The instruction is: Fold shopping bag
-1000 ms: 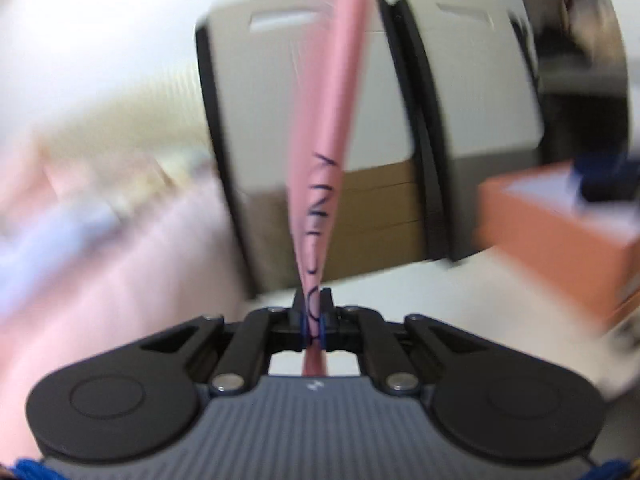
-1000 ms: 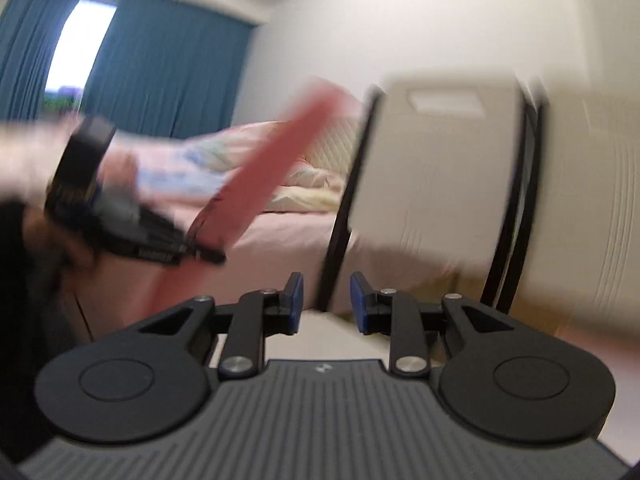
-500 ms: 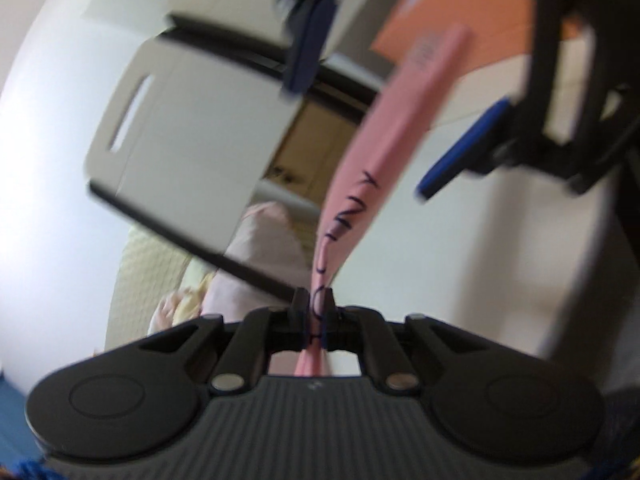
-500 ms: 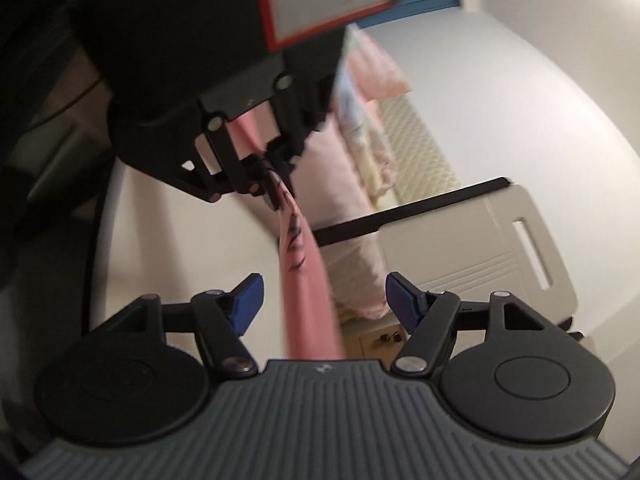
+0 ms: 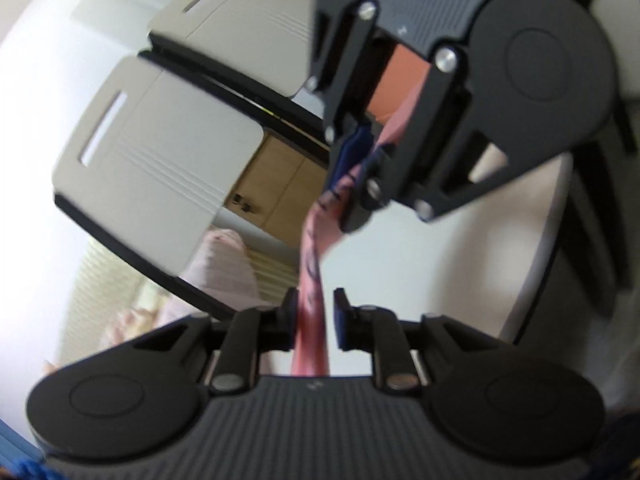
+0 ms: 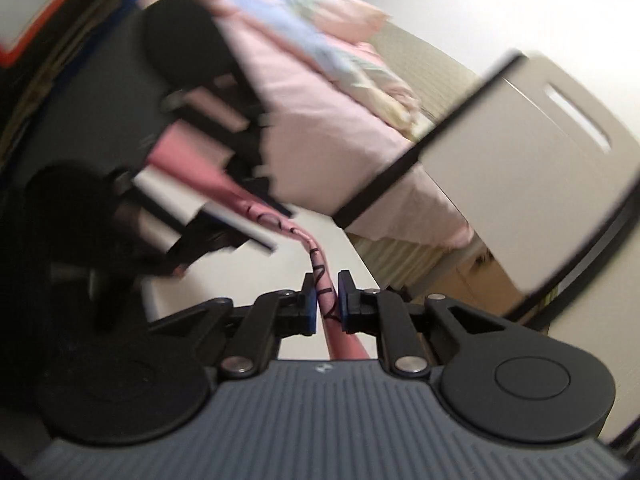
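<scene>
Pink shopping bag (image 5: 311, 292), folded to a narrow strip w/ black lettering, runs between both your tools, off the white table (image 5: 440, 264). Your right gripper (image 6: 325, 300) is clamped narrow on the strip; it shows at 1 o'clock in the left view. Your left gripper (image 5: 316, 312) is opening: strip sits between its pads, w/ a gap on the right side. Grey chair backs (image 5: 160, 168) at 10 o'clock, pink bedding (image 6: 320, 120) beyond.
</scene>
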Demonstrator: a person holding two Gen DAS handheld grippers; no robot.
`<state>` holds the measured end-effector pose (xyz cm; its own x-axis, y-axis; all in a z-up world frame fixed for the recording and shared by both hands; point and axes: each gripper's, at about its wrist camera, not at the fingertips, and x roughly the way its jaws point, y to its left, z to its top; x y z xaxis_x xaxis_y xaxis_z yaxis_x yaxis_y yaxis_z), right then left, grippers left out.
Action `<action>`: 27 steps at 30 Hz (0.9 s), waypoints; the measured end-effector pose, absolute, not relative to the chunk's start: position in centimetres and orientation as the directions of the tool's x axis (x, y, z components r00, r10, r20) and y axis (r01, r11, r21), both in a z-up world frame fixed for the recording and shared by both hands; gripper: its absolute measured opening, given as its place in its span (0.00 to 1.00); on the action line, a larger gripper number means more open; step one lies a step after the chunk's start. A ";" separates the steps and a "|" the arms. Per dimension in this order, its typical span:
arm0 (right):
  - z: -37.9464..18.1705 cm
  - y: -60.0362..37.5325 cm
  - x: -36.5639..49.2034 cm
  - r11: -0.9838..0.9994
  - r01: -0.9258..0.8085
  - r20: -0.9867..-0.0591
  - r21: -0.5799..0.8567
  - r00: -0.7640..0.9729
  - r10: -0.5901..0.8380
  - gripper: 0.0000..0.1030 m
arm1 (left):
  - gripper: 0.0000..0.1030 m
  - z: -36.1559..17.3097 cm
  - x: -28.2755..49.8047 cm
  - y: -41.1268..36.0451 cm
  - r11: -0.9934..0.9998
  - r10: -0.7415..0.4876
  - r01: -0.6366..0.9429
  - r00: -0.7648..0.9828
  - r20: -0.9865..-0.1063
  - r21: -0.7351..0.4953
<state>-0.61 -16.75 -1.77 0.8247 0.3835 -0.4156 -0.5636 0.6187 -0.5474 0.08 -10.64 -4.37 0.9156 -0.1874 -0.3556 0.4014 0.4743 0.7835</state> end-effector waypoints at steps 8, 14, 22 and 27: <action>1.7 -19.8 2.0 0.885 -0.465 -0.353 -0.018 0.831 0.429 0.14 | 0.63 -0.1 0.7 -9.0 0.735 -0.378 0.533 0.835 -0.399 0.419; 1.3 -22.5 4.6 0.841 -0.374 -0.315 0.392 0.804 0.504 0.14 | 0.75 1.1 0.6 -7.5 0.798 -0.435 0.545 0.816 -0.380 0.258; 0.1 -23.3 6.4 0.705 -0.312 -0.282 0.637 0.757 0.589 0.16 | 0.82 1.1 0.4 -7.3 0.806 -0.408 0.522 0.831 -0.378 0.278; 1.0 -22.2 6.8 0.687 -0.352 -0.268 0.636 0.734 0.624 0.16 | 0.85 1.1 0.7 -7.0 0.817 -0.406 0.522 0.823 -0.398 0.245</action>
